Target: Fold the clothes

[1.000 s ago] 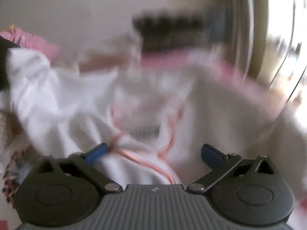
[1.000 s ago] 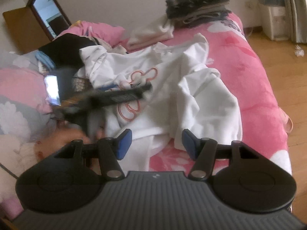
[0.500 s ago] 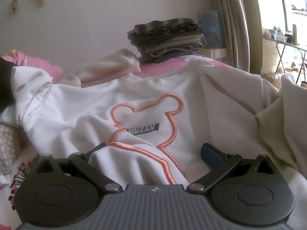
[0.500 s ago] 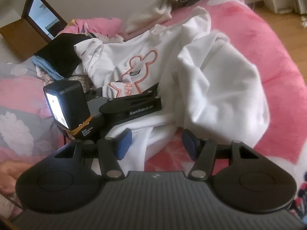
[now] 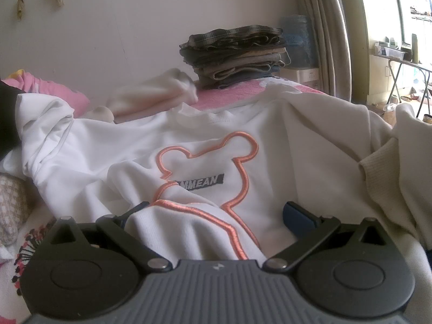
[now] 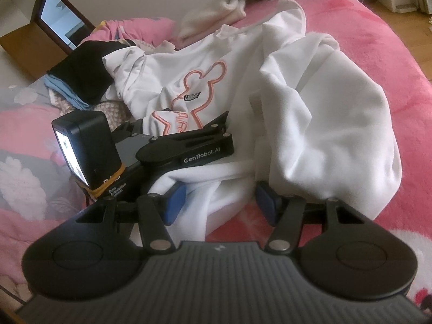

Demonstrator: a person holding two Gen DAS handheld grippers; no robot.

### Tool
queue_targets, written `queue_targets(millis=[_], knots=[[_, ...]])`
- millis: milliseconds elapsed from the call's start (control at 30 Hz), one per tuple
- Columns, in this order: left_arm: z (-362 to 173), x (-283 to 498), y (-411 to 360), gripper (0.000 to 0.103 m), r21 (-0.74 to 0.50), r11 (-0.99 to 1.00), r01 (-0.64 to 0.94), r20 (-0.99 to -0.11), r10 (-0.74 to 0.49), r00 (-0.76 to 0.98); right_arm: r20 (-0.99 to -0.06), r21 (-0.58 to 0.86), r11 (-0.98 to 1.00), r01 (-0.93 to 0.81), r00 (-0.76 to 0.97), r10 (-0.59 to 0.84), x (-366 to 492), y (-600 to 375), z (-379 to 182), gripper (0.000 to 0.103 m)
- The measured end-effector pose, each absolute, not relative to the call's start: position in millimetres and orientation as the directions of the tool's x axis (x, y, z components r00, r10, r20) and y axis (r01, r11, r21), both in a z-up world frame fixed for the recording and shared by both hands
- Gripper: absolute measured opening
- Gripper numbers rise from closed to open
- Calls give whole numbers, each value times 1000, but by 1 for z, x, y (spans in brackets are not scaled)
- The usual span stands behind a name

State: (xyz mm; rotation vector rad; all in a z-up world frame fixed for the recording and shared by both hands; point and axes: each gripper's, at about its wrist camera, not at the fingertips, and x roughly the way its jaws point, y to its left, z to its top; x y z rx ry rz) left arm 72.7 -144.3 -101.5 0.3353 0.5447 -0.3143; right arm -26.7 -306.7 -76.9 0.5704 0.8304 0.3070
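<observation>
White sweatshirt (image 6: 310,113) lies crumpled on the pink bed (image 6: 378,40), its collar at the far end and its hem toward me. My right gripper (image 6: 220,198) stands part-open and empty at the hem. My left gripper (image 5: 213,213) is wide, with a loose fold bulging between its unclamped pads. I judge the right nearer the hem edge.

Left gripper (image 5: 216,216): jaws spread wide, tilted down, low over the white sweatshirt (image 5: 189,145) — a fold bunches between the fingers (image 5: 298,214); left pad mostly buried in cloth
Left grip: pads not pressing
Right gripper (image 6: 220,201): jaws parted, angled down — hem between the blue fingers (image 6: 175,198), no squeeze
Position: left gripper ahead-left of right, in right wrist view
</observation>
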Motion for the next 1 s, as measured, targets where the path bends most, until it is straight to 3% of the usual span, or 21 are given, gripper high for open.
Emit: queue_targets(millis=[1000], knots=[[-102, 73, -145, 103, 227, 899, 375, -550, -200, 811, -600, 579, 815, 6, 680, 421, -43, -322, -66, 58]])
